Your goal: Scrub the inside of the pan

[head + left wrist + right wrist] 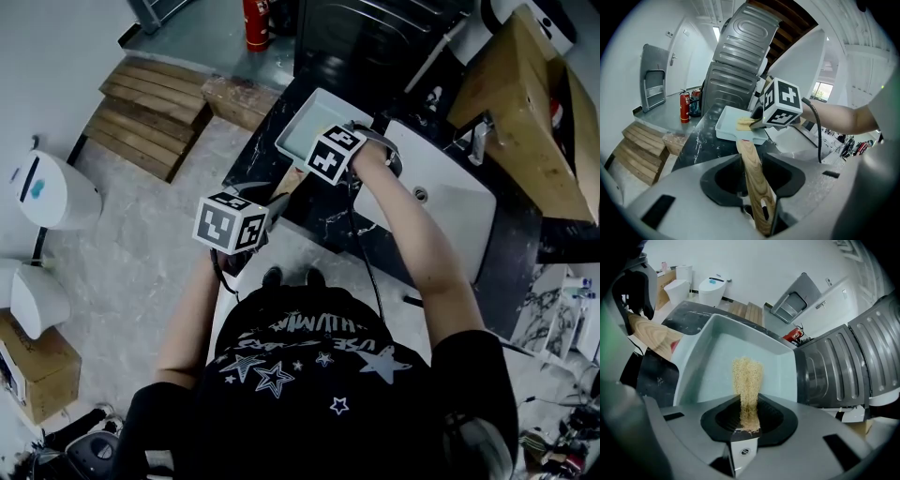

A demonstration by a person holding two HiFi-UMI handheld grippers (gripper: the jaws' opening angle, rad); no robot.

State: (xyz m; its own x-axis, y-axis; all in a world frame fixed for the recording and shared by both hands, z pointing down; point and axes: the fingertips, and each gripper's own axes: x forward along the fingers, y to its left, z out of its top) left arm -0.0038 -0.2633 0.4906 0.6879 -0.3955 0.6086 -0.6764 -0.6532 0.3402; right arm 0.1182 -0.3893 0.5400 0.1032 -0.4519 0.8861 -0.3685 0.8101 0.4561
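We get even, cool indoor light with only soft shadows. In the left gripper view a ceiling strip light (716,33) and a window (819,91) burn out white. Both gripper views bulge, with black corners; the head view looks duller

Red fire extinguisher (255,23) upright; wooden pallet (150,112); white sink (441,192); possibly toilet (52,192).

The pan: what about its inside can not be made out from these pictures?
Head view: the right gripper covers part of the pan.
Left gripper view: the pan's near wall hides its floor.
Right gripper view: the gripper's body cuts off the near floor; whether the scrubber touches the floor cannot be told.
Dirt, if any: too small to see in any view.
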